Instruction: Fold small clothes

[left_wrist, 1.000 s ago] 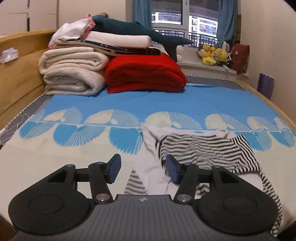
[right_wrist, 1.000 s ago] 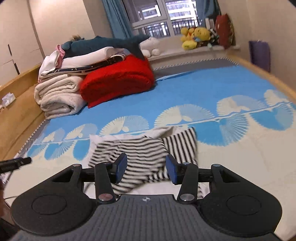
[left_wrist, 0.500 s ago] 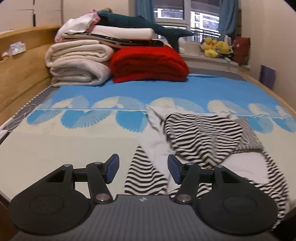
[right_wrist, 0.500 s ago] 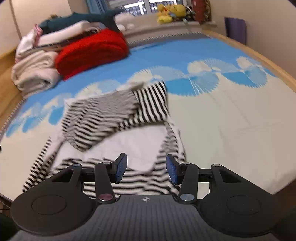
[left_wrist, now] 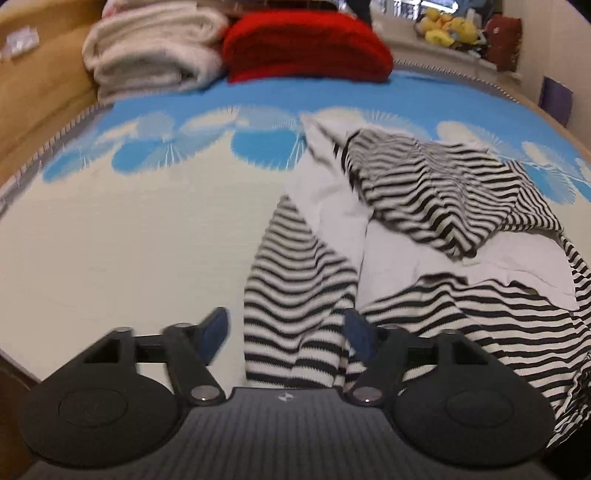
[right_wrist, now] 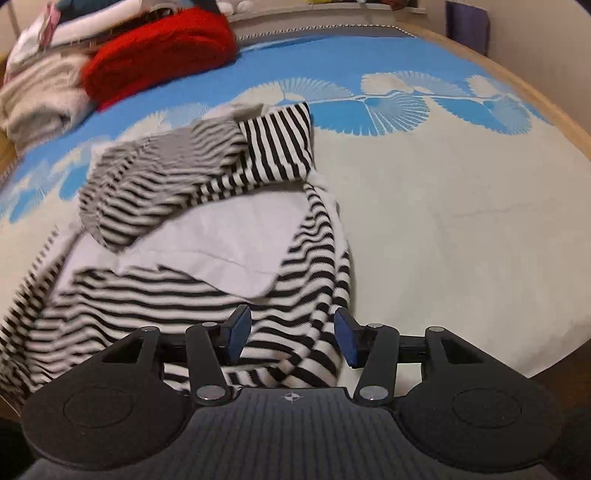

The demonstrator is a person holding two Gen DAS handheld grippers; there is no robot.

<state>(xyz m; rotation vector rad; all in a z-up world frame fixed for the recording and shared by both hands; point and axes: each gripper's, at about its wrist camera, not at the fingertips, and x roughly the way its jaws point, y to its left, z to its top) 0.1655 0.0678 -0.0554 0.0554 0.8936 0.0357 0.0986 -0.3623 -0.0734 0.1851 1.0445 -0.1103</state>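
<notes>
A crumpled black-and-white striped garment with plain white panels (left_wrist: 424, 229) lies on the bed, near the front edge; it also shows in the right wrist view (right_wrist: 207, 229). My left gripper (left_wrist: 286, 336) is open and hovers over a striped sleeve end at the garment's near left side, which lies between the jaws. My right gripper (right_wrist: 291, 338) is open over the garment's near right striped edge. Neither holds cloth.
The bedspread (left_wrist: 129, 240) is cream with a blue fan pattern. At the bed's far end lie a red folded blanket (left_wrist: 306, 48) and a pile of cream blankets (left_wrist: 155, 62). A wooden bed frame (right_wrist: 535, 103) runs along the right side. Plush toys (left_wrist: 447, 29) sit on the window ledge.
Both grippers have tilted down and moved closer to the garment's near edge. The garment now fills the lower part of both views. Both jaws stay open.
</notes>
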